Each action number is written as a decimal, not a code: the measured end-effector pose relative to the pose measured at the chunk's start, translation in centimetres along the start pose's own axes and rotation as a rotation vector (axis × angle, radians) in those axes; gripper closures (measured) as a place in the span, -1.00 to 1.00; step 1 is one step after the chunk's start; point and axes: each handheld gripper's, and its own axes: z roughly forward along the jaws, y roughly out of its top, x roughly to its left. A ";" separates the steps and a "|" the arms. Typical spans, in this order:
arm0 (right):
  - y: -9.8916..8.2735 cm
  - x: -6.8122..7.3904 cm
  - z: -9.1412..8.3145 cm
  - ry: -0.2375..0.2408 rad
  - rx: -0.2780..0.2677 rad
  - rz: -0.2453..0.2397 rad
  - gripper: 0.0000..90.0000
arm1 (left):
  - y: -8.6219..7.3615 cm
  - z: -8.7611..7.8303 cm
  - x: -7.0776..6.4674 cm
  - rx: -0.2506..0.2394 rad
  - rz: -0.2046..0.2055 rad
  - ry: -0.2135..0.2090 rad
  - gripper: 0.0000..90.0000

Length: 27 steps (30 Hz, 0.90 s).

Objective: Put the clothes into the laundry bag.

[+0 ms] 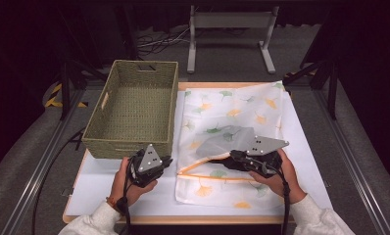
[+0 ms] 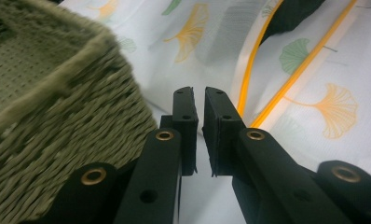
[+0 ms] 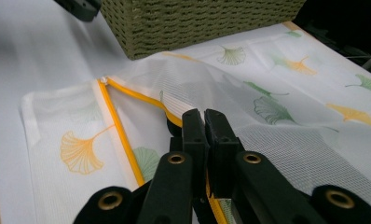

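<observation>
While my right gripper pinched the yellow zipper edge of the limp mesh bag between its jaws, my left gripper hovered shut beside the basket, the bag's thin fabric ahead

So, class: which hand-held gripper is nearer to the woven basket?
Left. The left hand-held gripper sits just at the woven basket's near right corner; the right hand-held gripper is farther right, shut on the mesh bag's zip edge.
</observation>
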 end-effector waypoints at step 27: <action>-2.8 0.3 0.7 0.021 0.064 0.022 0.86 | -5.6 -5.3 3.3 -0.026 -0.141 0.129 0.76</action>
